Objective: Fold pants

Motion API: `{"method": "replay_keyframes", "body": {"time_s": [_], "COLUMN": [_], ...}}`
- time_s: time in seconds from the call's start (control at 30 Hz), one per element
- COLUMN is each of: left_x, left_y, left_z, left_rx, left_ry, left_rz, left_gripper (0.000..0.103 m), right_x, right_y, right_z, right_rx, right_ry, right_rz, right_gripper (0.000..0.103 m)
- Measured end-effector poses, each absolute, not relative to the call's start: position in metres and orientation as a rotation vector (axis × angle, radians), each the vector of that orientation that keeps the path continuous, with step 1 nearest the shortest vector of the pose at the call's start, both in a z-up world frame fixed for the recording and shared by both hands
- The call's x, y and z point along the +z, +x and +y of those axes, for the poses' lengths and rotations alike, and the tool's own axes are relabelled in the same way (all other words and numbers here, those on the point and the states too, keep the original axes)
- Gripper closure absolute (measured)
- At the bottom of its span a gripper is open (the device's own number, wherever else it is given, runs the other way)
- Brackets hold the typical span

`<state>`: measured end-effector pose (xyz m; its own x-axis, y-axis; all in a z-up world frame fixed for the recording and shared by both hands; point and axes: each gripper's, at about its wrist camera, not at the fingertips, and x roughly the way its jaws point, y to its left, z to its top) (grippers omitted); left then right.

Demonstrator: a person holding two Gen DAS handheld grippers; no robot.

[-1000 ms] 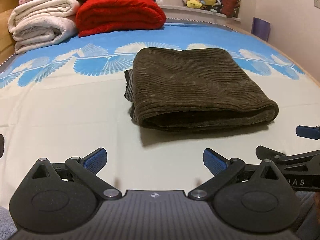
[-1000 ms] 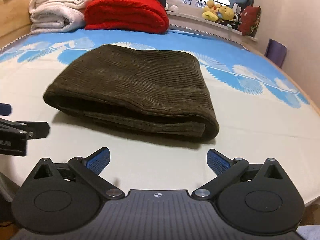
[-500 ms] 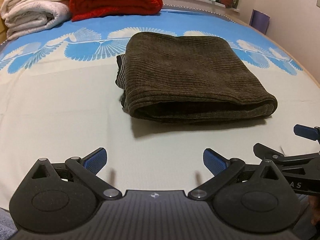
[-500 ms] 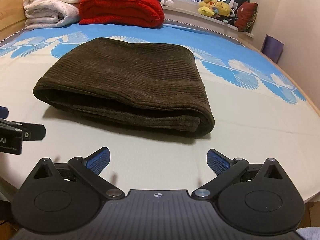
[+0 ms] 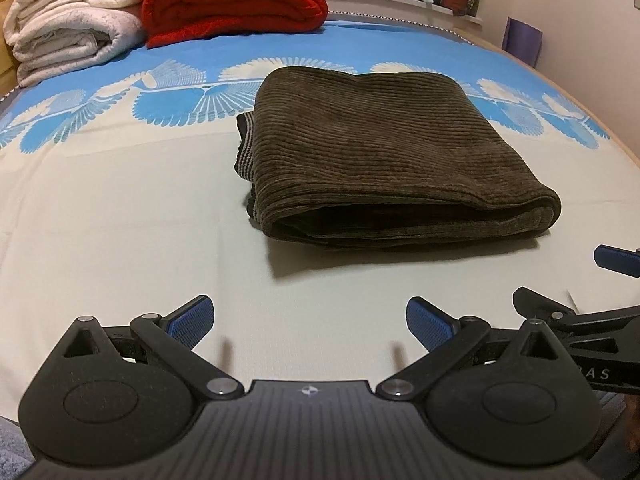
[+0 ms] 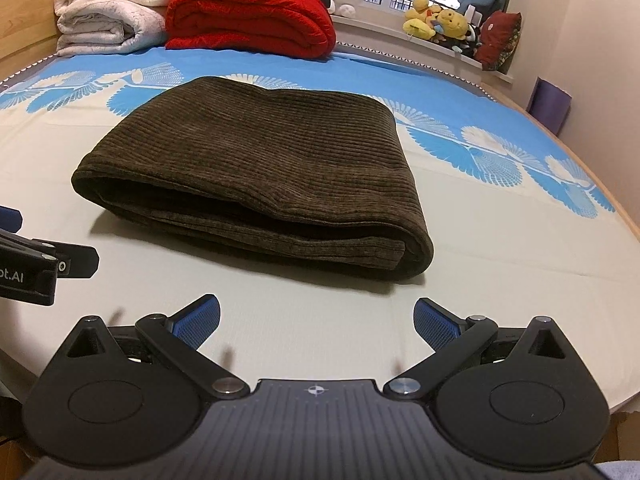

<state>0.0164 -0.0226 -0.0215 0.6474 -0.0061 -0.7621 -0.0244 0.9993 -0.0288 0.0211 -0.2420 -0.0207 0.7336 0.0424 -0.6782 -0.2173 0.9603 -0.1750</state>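
Both the left gripper [image 5: 308, 322] and right gripper [image 6: 316, 322] are matte black, with blue textured pads [image 5: 190, 322], silver pivot screws and a ribbed body.

**Layout: folded pants at mid-bed, grippers before them**

The folded pants [image 5: 384, 152] are laid on the bed [image 5: 120, 220], about midway across it. Behind them, at the far end, a rolled quilt [image 5: 72, 36] is placed to the left and a folded blanket [image 5: 232, 0] just beside it on the right. Plush toys [image 6: 440, 20] are set on the window ledge, further back and right. The left gripper [image 5: 308, 322] and right gripper [image 6: 316, 322] are held before the pants, apart from them, side by side.
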Motion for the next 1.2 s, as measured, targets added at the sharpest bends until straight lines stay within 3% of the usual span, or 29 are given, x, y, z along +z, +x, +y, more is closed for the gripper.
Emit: {"method": "replay_keyframes", "body": {"time_s": [1.2], "left_x": [-0.0208], "left_y": [0.0158], "left_z": [-0.0229], "left_rx": [0.017], "left_ry": [-0.027], "left_rz": [0.858], "left_gripper": [0.001], "right_x": [-0.0213], "right_y": [0.0193], "right_z": [-0.2394], "right_rx": [0.152], "right_ry": [-0.268], "right_rz": [0.736], "right_gripper": [0.001]}}
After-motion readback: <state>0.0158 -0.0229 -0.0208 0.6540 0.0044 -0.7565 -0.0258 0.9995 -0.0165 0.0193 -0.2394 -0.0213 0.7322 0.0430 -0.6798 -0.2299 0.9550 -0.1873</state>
